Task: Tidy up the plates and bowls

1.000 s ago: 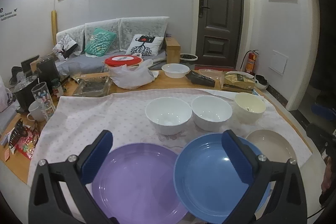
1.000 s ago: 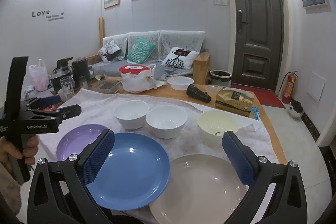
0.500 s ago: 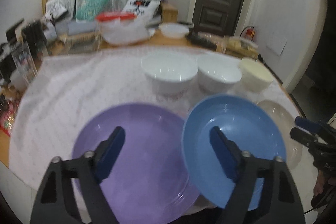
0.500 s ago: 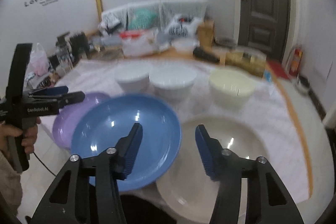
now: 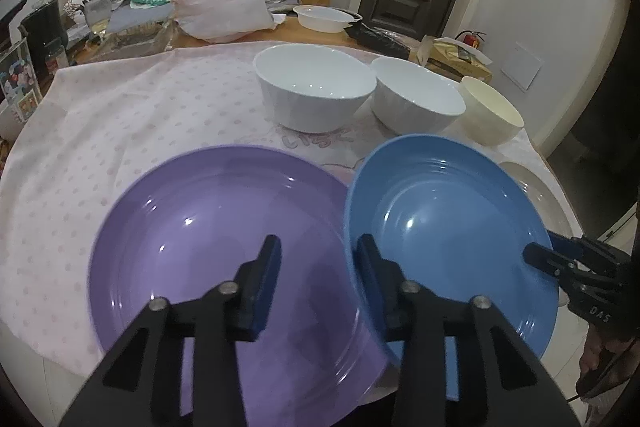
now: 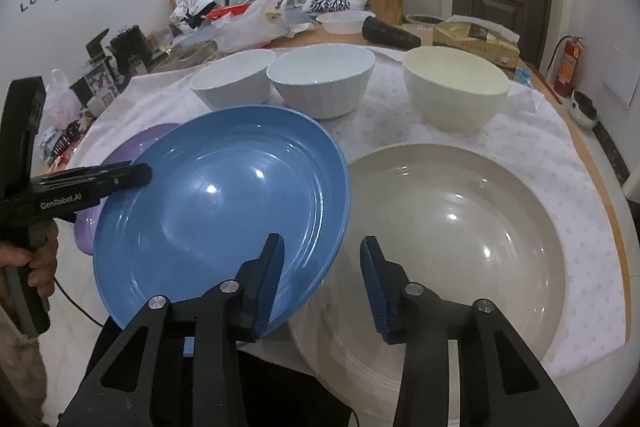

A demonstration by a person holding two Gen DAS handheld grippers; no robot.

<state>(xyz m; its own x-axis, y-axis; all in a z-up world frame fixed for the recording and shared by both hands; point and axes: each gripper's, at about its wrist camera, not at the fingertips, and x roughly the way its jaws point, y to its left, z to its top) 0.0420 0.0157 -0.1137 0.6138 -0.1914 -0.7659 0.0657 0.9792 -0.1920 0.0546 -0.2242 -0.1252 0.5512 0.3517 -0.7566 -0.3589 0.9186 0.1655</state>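
In the left wrist view, the left gripper reached in from the bottom centre with its fingers apart, one over the purple plate and the other at the left rim of the blue plate, clamped on nothing. Behind the plates stood two white bowls and a cream bowl on the dotted cloth (the table's cover). The right gripper entered at the blue plate's right rim.

In the right wrist view, the right gripper had its fingers apart, straddling the seam between the tilted blue plate and the beige plate. The left gripper sat at the blue plate's left rim.
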